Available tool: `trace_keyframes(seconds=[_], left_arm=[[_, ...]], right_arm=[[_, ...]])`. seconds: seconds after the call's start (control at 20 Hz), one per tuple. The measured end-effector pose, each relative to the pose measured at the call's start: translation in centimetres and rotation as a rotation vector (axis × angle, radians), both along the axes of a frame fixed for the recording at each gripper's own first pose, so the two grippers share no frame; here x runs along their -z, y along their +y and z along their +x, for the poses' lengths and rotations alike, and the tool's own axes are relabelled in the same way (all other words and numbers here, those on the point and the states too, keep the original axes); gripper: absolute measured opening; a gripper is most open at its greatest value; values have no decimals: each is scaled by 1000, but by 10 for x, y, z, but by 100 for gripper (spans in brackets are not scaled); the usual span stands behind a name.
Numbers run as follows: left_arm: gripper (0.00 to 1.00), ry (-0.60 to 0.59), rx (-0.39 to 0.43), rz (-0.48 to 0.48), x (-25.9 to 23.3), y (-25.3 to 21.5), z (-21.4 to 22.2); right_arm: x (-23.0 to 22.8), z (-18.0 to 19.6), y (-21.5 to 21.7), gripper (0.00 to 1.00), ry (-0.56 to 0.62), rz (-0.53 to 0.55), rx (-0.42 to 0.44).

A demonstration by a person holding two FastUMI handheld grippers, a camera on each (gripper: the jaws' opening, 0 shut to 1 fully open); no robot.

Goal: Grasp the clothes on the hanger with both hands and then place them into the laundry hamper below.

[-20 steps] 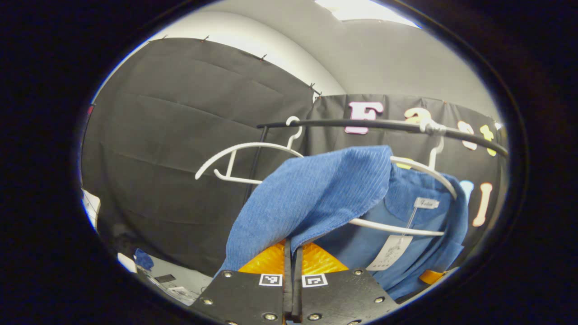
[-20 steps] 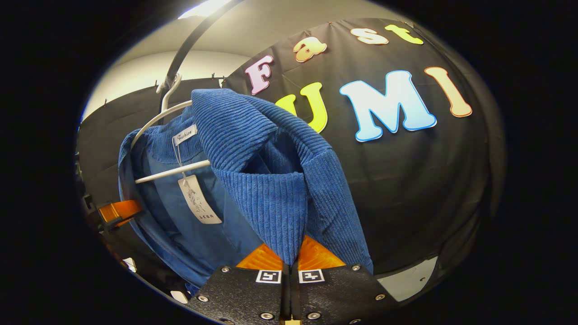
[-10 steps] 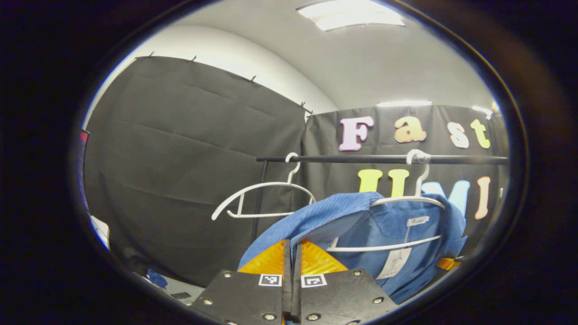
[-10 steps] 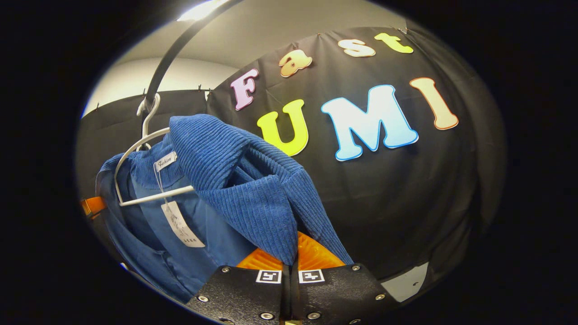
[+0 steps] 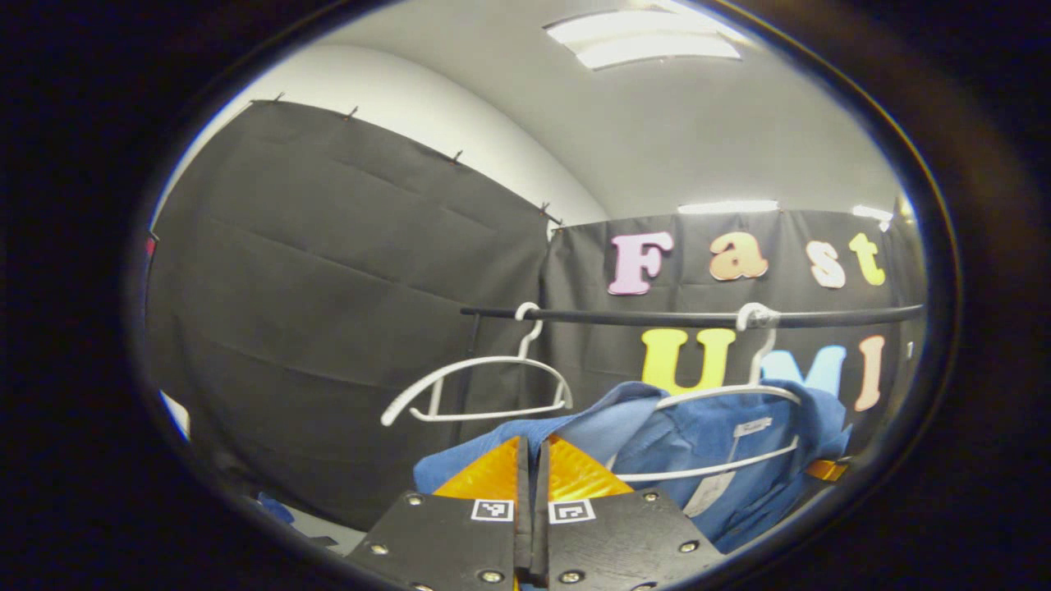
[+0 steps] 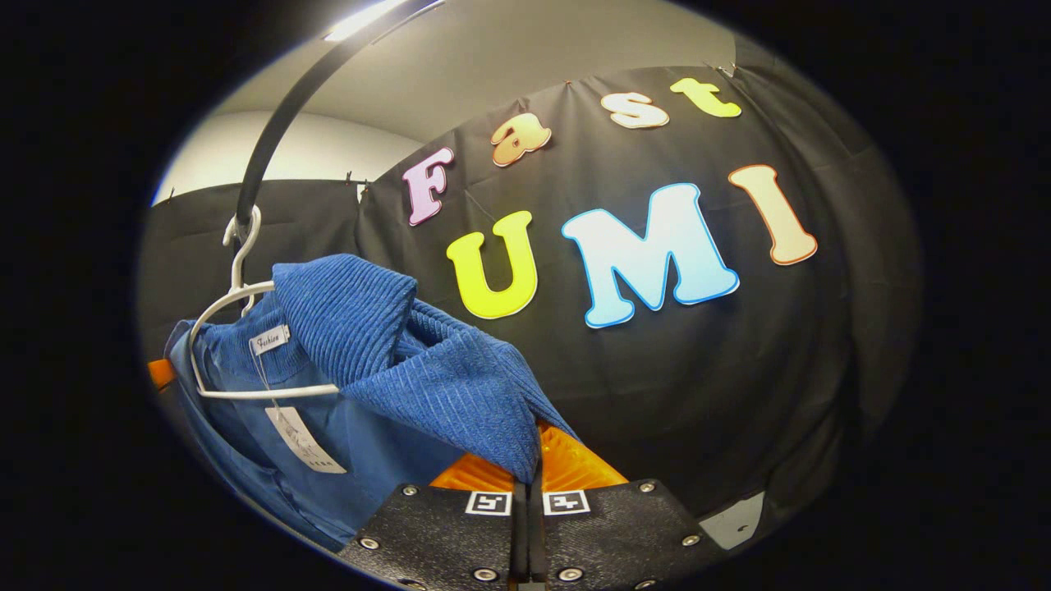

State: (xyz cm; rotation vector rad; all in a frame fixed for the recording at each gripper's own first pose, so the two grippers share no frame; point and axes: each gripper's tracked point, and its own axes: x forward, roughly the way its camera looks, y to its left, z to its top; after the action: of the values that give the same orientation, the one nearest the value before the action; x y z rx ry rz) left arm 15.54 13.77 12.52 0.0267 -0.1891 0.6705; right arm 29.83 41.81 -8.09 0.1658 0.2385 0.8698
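Gripping state, left gripper point(image 5: 532, 460): fingers drawn together, blue fabric showing just behind the tips; pinch on the cloth judged likely.
Right gripper point(image 6: 531, 468): fingers pressed together on a fold of the blue corduroy garment point(image 6: 394, 361).
Garment position: draped over the white hanger point(image 6: 215, 328), both shoulders pulled forward and down off the hanger's arms; collar and paper tag point(image 6: 305, 439) hang inside the hanger.
Hanger: hooked on the black rail point(image 5: 698, 316); a second, bare hanger point(image 5: 476, 386) hangs on the rail, apart from the loaded one.
Progress: grasp with both grippers done; garment not yet free of the hanger; hamper placement left.
Hamper: below the hanger per the task, position not confirmed.
Edges: hanger arm ends and lower bar could snag the collar.
Open room: free space in front of the rail, toward the grippers.
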Motion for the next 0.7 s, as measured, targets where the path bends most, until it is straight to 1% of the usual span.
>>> trace_keyframes(seconds=[0.05,0.1,0.15,0.25,0.3,0.35,0.4,0.45,0.55,0.65,0.7], left_arm=[[1,46,11,-18,14,-2,6],[5,86,-10,-22,28,3,9],[19,107,-32,-22,36,6,11],[40,117,-40,-42,51,6,22],[51,117,-20,-59,58,2,28],[55,129,-3,-92,67,-3,34],[60,148,-5,-126,79,-3,37],[51,162,-13,-149,89,-3,39],[60,186,-40,-143,98,6,44],[51,212,-67,-111,101,18,52],[55,226,-77,-91,102,22,57]], right_arm=[[0,-2,-1,0,-4,-2,-2],[2,-4,0,0,-9,-5,-5],[2,-7,-1,0,-13,-7,-9],[2,-9,0,0,-15,-7,-19],[4,-11,0,0,-15,-8,-22],[4,-12,0,0,-16,-8,-25],[5,-13,-1,0,-16,-10,-28],[4,-12,-1,0,-18,-10,-31],[3,-11,-2,0,-27,-12,-32],[3,-9,-2,0,-37,-17,-32],[3,-8,-2,0,-38,-19,-32]])
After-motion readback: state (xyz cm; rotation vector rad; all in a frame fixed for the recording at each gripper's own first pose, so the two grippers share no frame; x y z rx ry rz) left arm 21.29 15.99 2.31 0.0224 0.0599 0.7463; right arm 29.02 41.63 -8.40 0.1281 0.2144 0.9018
